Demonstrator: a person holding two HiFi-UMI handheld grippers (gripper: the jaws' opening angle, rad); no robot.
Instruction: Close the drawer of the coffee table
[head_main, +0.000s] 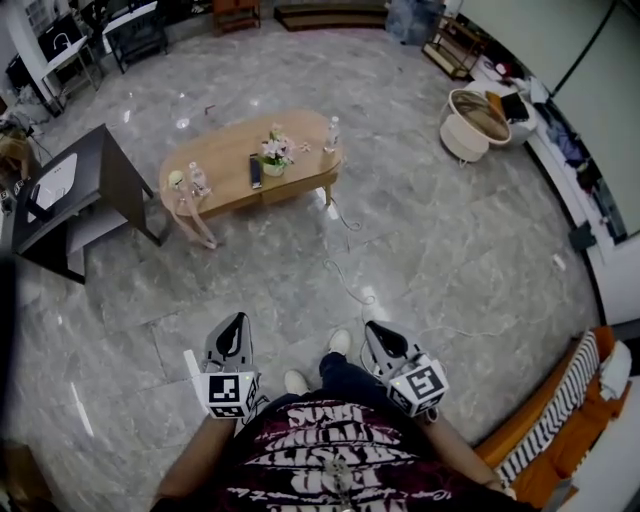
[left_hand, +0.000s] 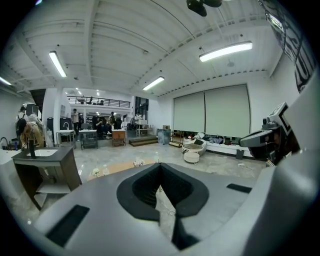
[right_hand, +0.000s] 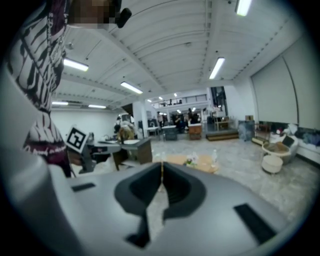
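The oval wooden coffee table (head_main: 255, 170) stands far ahead on the marble floor, carrying a flower pot (head_main: 273, 155), a remote and small bottles. I cannot make out its drawer from here. My left gripper (head_main: 238, 320) and right gripper (head_main: 372, 328) hover low in front of the person's body, both shut and empty, well short of the table. In the left gripper view the jaws meet at the left gripper's tip (left_hand: 160, 166), with the table (left_hand: 120, 168) beyond. The right gripper (right_hand: 161, 165) points at the table (right_hand: 195, 161) too.
A dark desk (head_main: 90, 190) stands left of the table. A round white basket seat (head_main: 475, 120) sits at the far right. A thin cable (head_main: 345, 275) trails across the floor toward me. An orange sofa (head_main: 565, 435) is at my right.
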